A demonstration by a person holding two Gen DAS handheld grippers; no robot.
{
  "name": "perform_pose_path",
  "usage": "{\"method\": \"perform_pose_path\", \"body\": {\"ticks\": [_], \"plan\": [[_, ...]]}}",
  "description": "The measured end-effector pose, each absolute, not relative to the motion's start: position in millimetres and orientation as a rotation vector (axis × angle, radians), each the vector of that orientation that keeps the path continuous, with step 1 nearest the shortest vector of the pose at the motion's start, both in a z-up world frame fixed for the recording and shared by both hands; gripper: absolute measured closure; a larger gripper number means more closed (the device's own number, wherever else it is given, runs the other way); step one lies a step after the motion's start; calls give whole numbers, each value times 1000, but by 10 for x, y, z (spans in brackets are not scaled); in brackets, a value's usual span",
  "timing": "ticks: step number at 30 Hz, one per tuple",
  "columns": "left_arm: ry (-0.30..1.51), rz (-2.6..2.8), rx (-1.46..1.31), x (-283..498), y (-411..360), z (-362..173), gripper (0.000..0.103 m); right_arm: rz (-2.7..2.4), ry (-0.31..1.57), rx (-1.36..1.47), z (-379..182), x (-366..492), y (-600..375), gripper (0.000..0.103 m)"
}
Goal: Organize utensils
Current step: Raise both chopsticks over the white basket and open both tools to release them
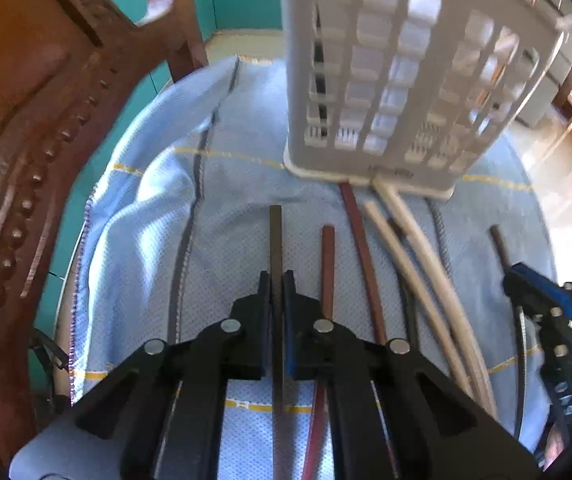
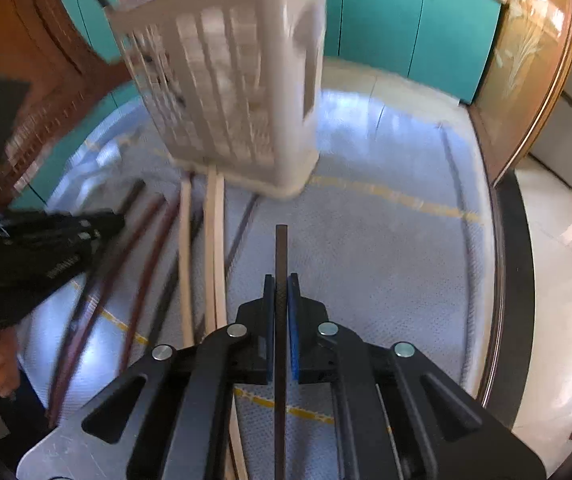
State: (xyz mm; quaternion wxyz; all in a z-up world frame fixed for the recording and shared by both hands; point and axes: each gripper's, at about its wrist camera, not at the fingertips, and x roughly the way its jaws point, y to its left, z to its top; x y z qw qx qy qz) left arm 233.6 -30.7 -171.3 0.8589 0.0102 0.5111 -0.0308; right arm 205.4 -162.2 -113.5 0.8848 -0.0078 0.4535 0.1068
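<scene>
The left tool is pressed together on a dark chopstick, which runs straight out between its fingers toward the far edge of the worktop. The right tool is likewise clamped on a dark brown chopstick, held clear of the cloth and pointing forward.

The worktop is round and covered by a light blue cloth with yellow and dark stripes; the cloth is bunched into folds near its left edge in the left wrist view.

A white slotted utensil basket stands upright on the cloth toward the far side of the worktop, blurred in both views.

Loose chopsticks lie on the cloth between the basket and the near edge:
- two pale wooden chopsticks, their far ends touching or running under the basket base; which cannot be told;
- a reddish-brown chopstick just beside them;
- a shorter reddish-brown chopstick next to the left tool.

A carved wooden chair stands beside the worktop at its left edge. Teal cabinets line the background.
</scene>
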Motion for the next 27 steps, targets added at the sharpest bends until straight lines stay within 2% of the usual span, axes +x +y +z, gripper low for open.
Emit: {"method": "perform_pose_path", "body": {"ticks": [7, 15, 21, 27], "plan": [[852, -155, -29, 1890, -193, -922, 96, 316, 641, 71, -276, 1564, -1972, 96], [595, -200, -29, 1528, -105, 22, 96, 354, 439, 115, 567, 1204, -2095, 96], [440, -225, -71, 1635, -72, 775, 96, 364, 301, 208, 1176, 1573, -2137, 96], [335, -226, -178, 1853, -1, 1112, 96, 321, 279, 323, 1279, 2038, -2142, 96]]}}
